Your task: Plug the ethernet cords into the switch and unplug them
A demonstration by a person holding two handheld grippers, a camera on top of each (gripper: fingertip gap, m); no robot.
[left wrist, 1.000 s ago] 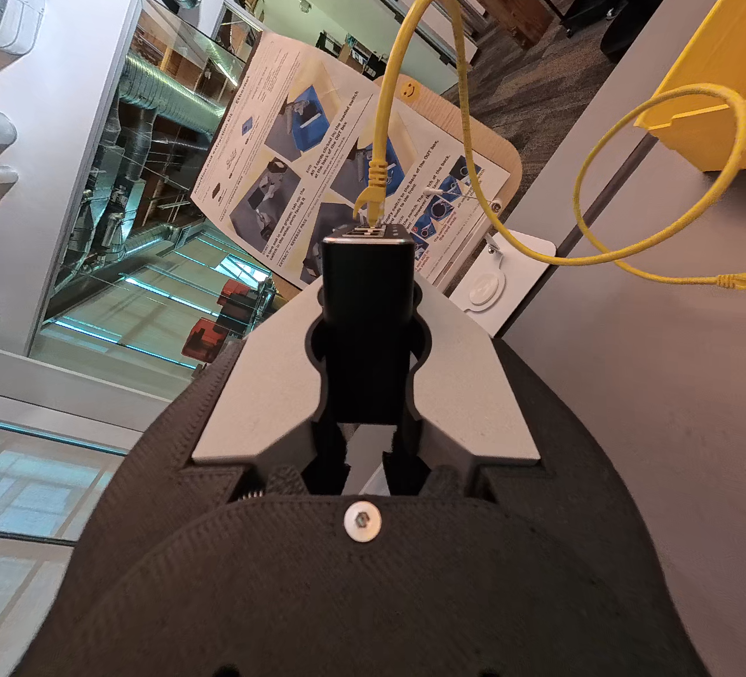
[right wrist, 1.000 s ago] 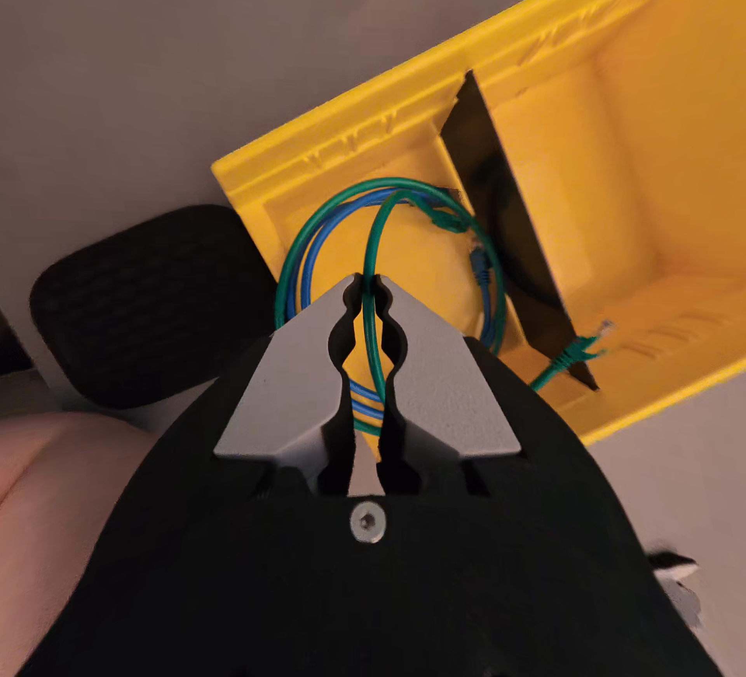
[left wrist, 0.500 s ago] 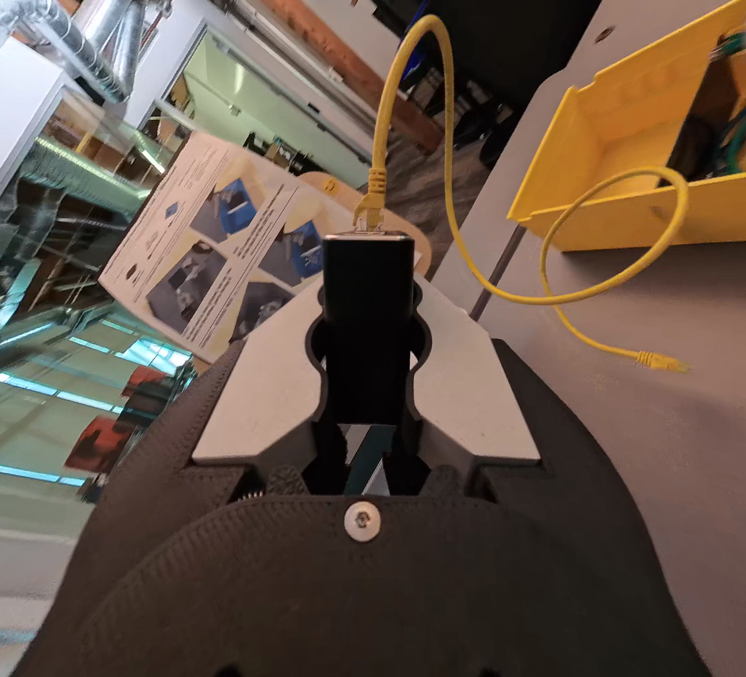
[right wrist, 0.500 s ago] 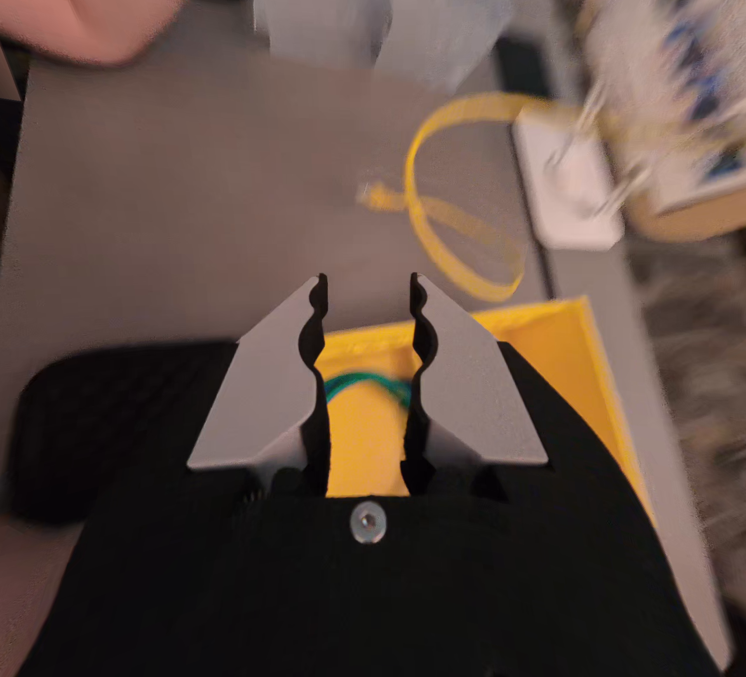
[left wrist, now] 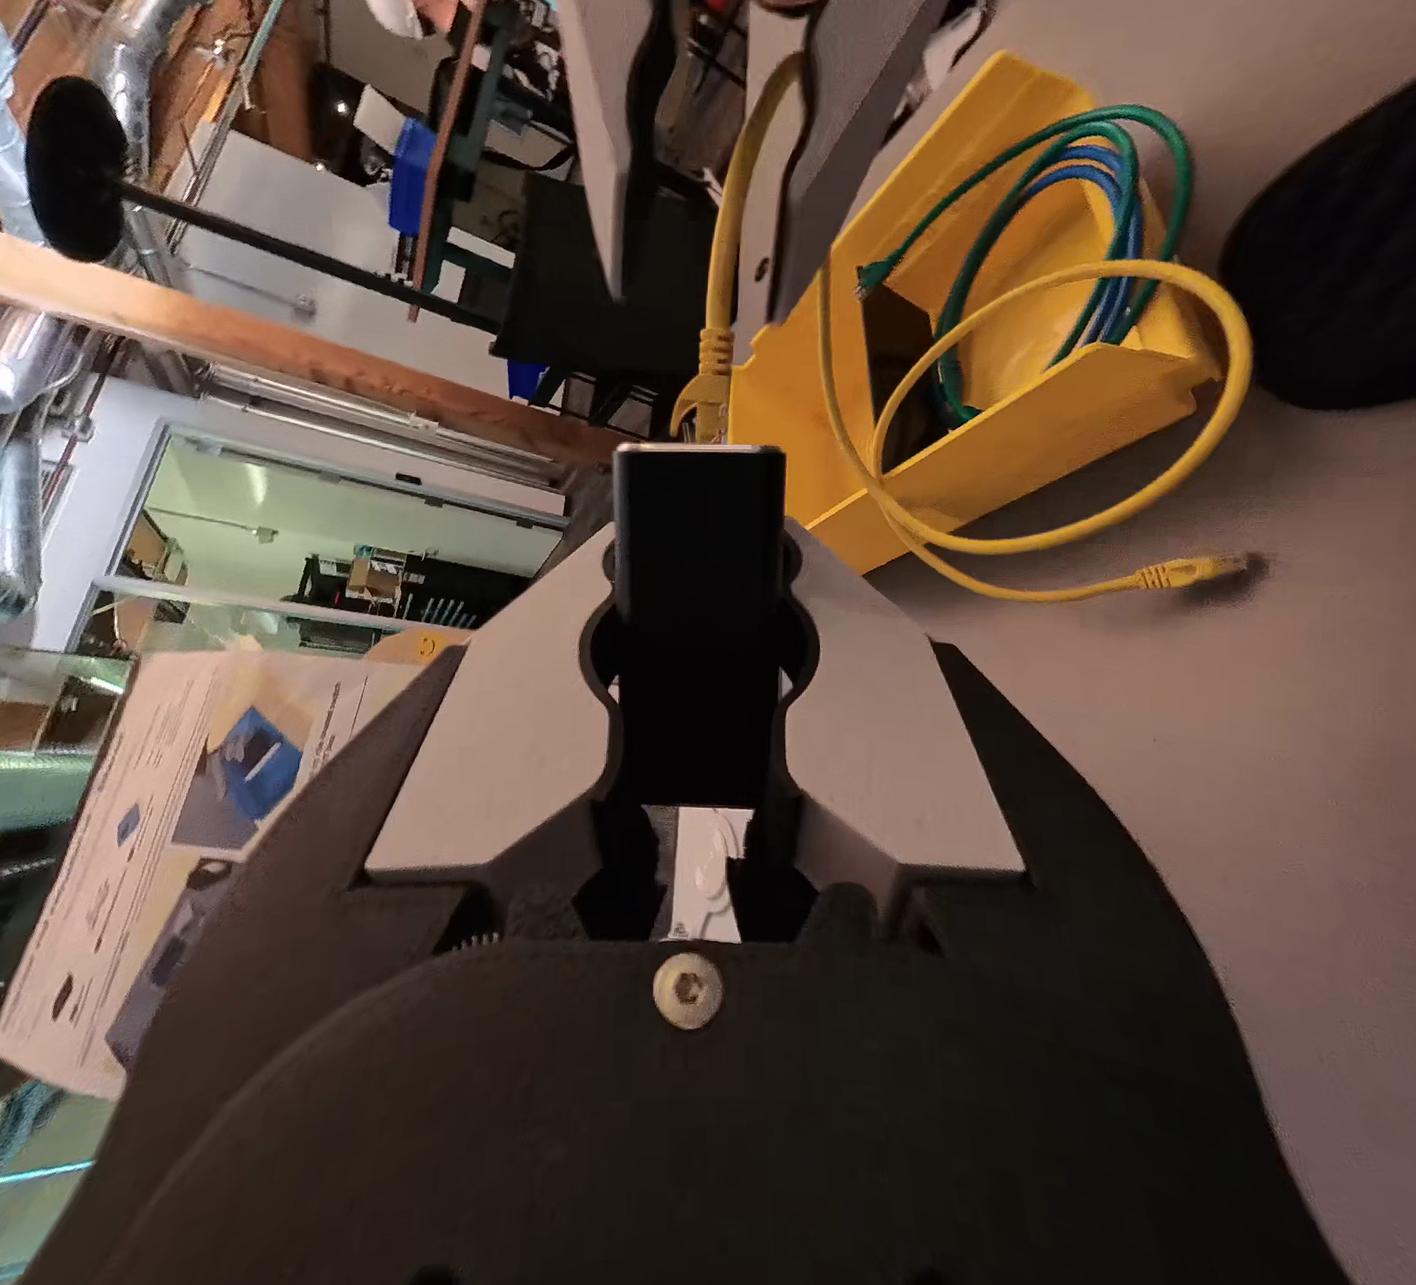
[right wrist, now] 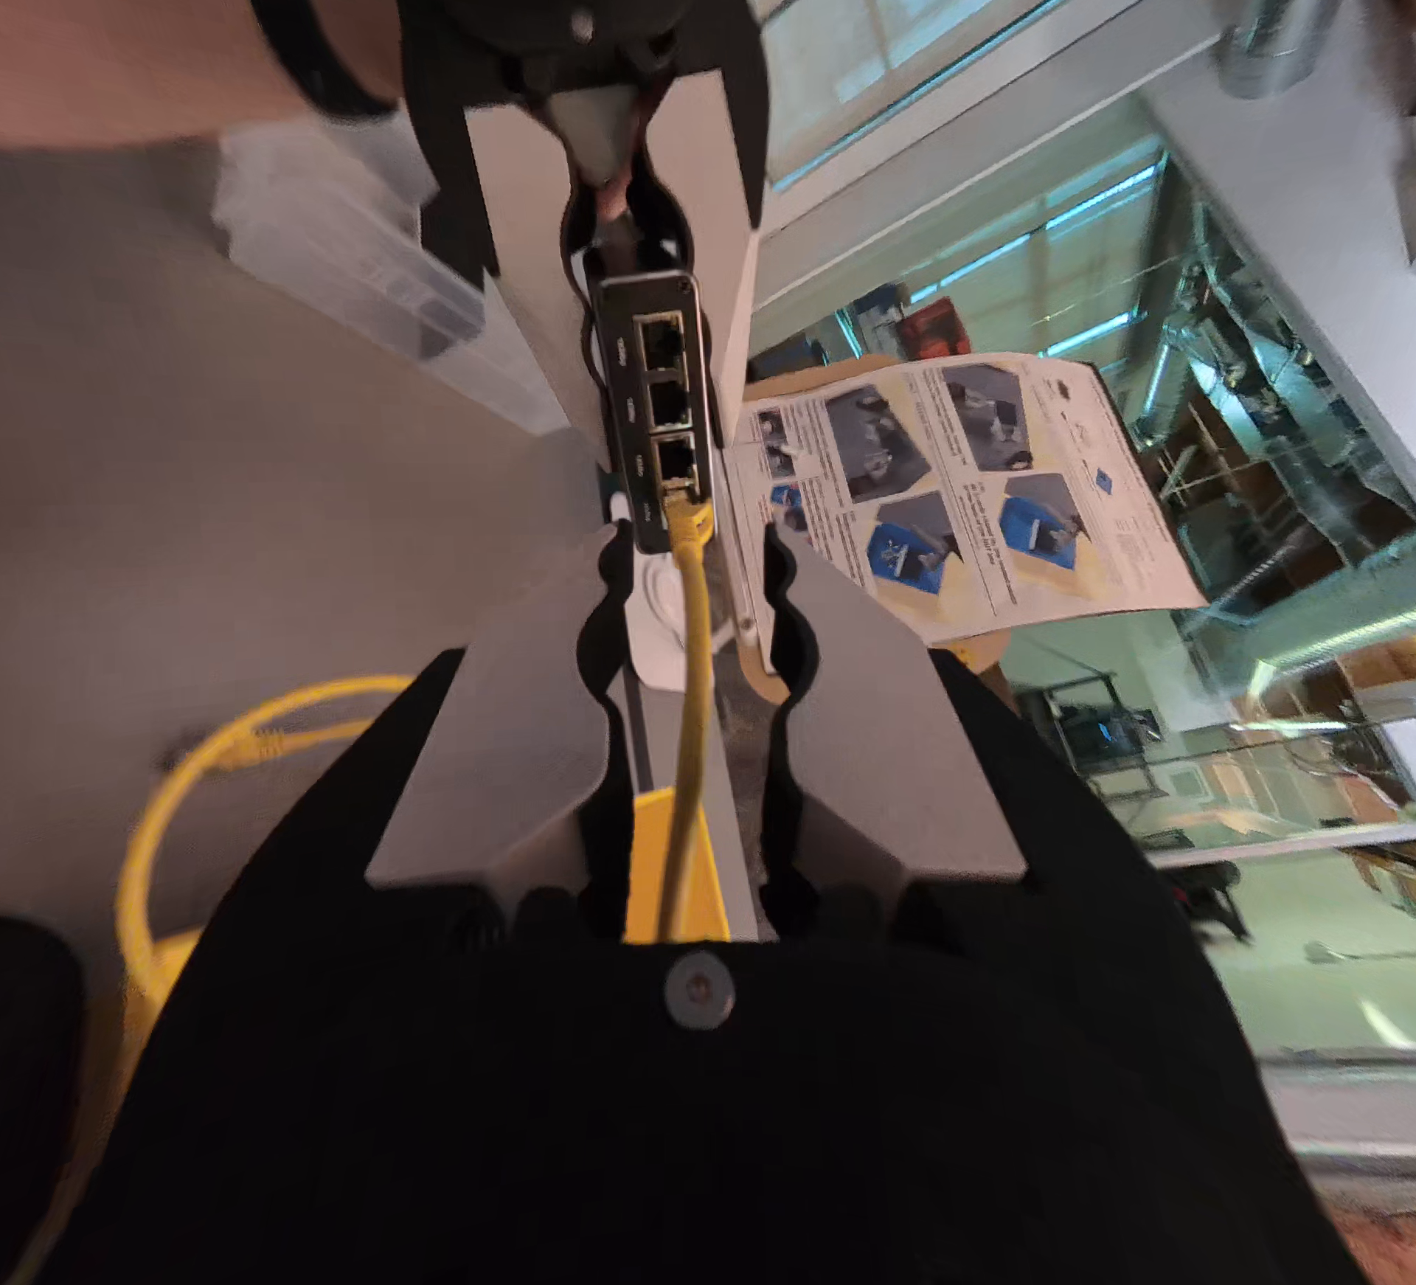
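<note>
Two wrist cameras facing each other at close range

Each is looking along its own fingers toward the other gripper; both are sharing the black switch (left wrist: 699, 604) (right wrist: 657, 420), the yellow cord (left wrist: 722, 229) (right wrist: 689, 673) and yellow bin (left wrist: 988, 359) (right wrist: 674, 873).

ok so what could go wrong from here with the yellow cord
1. The right claw is open around the yellow cord behind its plug; closing there and pulling could strain the cord while the latch holds.
2. The switch is pinched only by its narrow sides in the left claw, so a tug may twist it.
3. The cord's loose loop drapes over the yellow bin and might snag.
</note>
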